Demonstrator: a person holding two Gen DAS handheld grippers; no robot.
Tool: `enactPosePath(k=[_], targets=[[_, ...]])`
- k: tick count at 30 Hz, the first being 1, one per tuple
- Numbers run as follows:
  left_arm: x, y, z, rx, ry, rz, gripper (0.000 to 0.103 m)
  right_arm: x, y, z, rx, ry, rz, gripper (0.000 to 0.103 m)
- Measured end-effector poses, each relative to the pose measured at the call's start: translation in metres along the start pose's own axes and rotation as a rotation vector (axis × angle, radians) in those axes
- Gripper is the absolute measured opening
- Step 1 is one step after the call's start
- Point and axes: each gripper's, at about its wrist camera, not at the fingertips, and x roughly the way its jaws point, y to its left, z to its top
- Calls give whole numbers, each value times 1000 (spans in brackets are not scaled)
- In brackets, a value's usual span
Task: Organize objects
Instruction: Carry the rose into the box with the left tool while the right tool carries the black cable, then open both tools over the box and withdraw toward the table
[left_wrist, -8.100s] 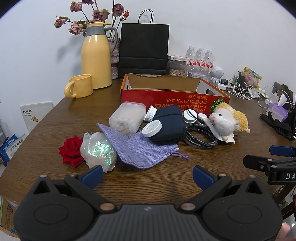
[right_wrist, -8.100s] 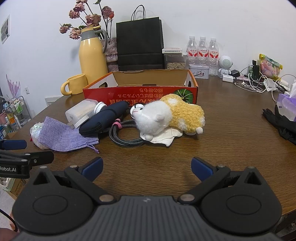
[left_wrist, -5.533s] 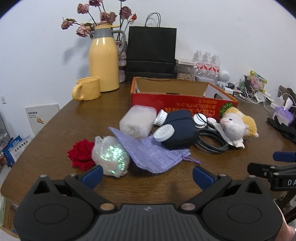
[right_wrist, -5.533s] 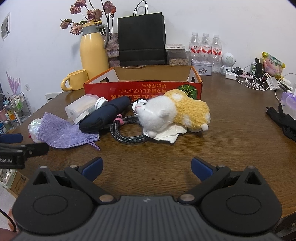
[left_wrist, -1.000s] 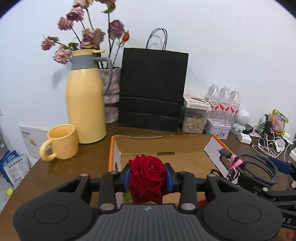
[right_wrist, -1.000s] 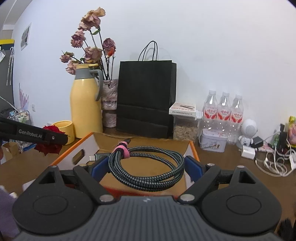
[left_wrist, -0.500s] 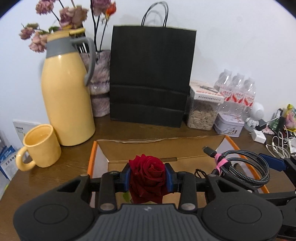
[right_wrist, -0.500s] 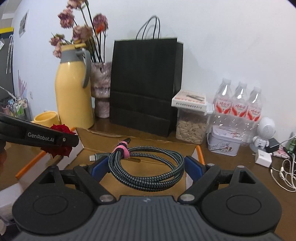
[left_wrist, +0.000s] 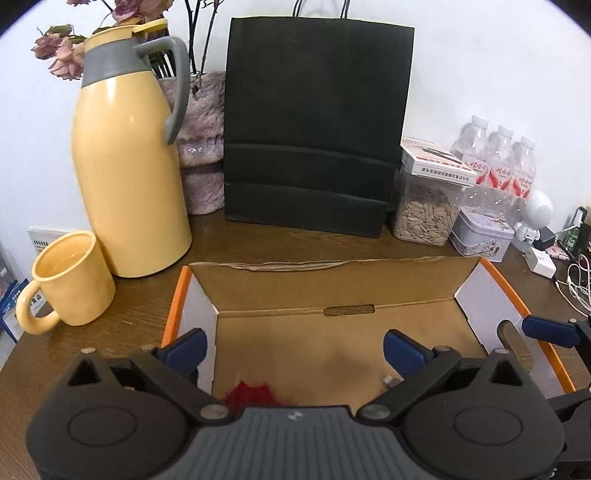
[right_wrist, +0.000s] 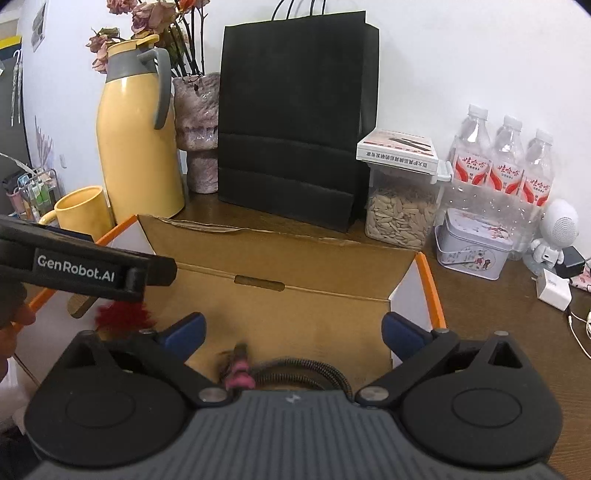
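The cardboard box stands open on the table, orange along its rim and brown inside; the red rose lies low inside it near the left wall, blurred and half hidden behind the left gripper; in the right wrist view the same rose shows as a red smear under the other tool's arm; the braided cable with its pink tie lies in the box just below the right gripper, also blurred and partly cut off by the gripper body; a small metal plug end shows at the box floor in the left wrist view, too small to read further.

Behind the box stand a yellow jug, a yellow mug, a black paper bag, a clear jar of seeds with a small carton on its lid, a tin and three water bottles.

Both sets of fingers are spreading apart, wide, with nothing pressed between the blue pads; both tools tilt downward over the box, the left one's arm crossing the right view's left edge, a fingertip of the person's hand visible beneath it.
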Motion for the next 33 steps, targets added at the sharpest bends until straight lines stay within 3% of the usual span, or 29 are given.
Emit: enactPosePath(k=[17,33], targets=[[-46,0,-9,-5,-33,21,102,-45,5,-1,-2,-45,-14,103],[-125,20,-58,-49,-77,41,102,-126,37,-35,-24,-94,5,103]])
